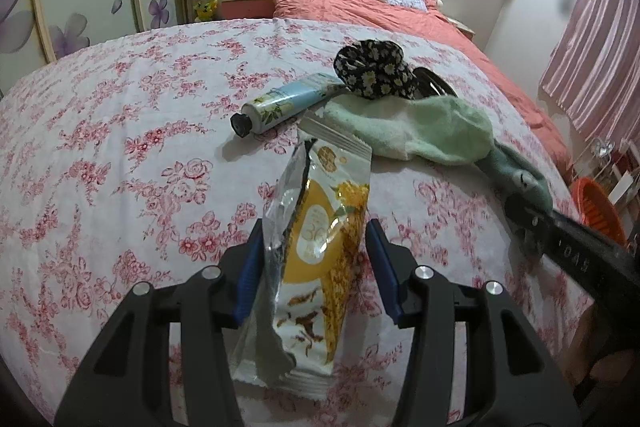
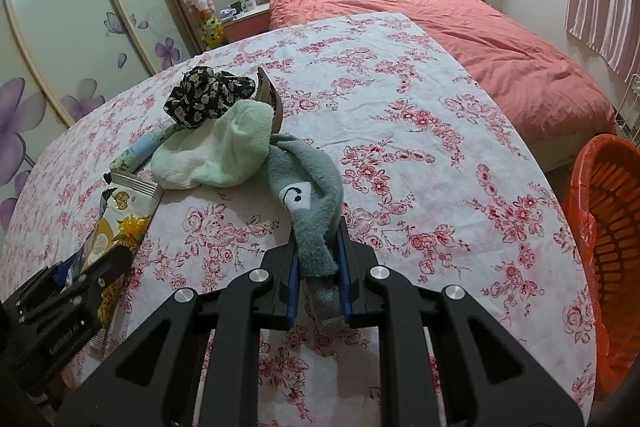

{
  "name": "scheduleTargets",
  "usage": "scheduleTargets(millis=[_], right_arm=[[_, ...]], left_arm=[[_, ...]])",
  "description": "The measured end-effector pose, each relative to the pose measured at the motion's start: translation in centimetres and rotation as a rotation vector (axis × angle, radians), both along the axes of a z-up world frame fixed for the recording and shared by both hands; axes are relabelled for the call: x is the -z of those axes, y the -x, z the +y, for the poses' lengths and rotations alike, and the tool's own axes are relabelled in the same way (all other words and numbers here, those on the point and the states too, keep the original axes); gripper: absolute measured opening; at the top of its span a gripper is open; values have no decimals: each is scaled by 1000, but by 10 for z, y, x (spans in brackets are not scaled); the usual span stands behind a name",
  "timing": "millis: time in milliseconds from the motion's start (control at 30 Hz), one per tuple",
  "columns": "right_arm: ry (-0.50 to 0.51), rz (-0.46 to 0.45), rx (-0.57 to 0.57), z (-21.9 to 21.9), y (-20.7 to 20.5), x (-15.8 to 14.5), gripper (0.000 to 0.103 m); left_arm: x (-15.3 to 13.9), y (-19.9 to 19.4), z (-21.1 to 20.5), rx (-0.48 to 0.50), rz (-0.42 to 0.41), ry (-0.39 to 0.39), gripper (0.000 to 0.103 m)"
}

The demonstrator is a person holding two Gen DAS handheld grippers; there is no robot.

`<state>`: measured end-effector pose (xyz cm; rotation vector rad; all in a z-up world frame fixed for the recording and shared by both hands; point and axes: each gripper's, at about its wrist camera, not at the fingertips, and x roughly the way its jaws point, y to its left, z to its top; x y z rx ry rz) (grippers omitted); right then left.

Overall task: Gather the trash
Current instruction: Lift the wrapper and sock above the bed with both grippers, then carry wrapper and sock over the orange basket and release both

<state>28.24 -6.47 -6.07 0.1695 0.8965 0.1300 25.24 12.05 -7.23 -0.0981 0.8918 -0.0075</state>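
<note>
Both grippers are loaded but nothing's binned yet: left gripper fingers pinch the snack wrapper on the near table, right gripper fingers clamp a grey sock, orange basket far right looks empty.

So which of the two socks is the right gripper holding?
The grey-blue sock, pinched in the right gripper. The pale green sock lies free behind it.
</note>
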Motion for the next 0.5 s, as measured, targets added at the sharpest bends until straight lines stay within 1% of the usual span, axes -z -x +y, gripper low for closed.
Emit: scheduleTargets(millis=[33, 100, 133, 200, 233, 400, 500], right_arm=[[-4, -2, 2, -1, 0, 0, 15], [-14, -6, 10, -3, 2, -1, 13], [-22, -11, 12, -6, 4, -1, 12], [-34, -26, 19, -11, 11, -4, 11], [-40, -30, 20, -14, 13, -6, 11], [-57, -65, 47, -32, 27, -21, 11], [-73, -98, 68, -45, 36, -35, 11]], left_arm=[[0, 0, -1, 1, 1, -6, 43], [0, 1, -2, 6, 0, -9, 40], [0, 2, -3, 11, -2, -7, 37], [0, 4, -3, 25, -2, 8, 32], [-1, 5, -2, 28, -1, 27, 32], [-9, 14, -1, 25, -24, 52, 32], [-24, 22, -5, 30, -54, 62, 32]])
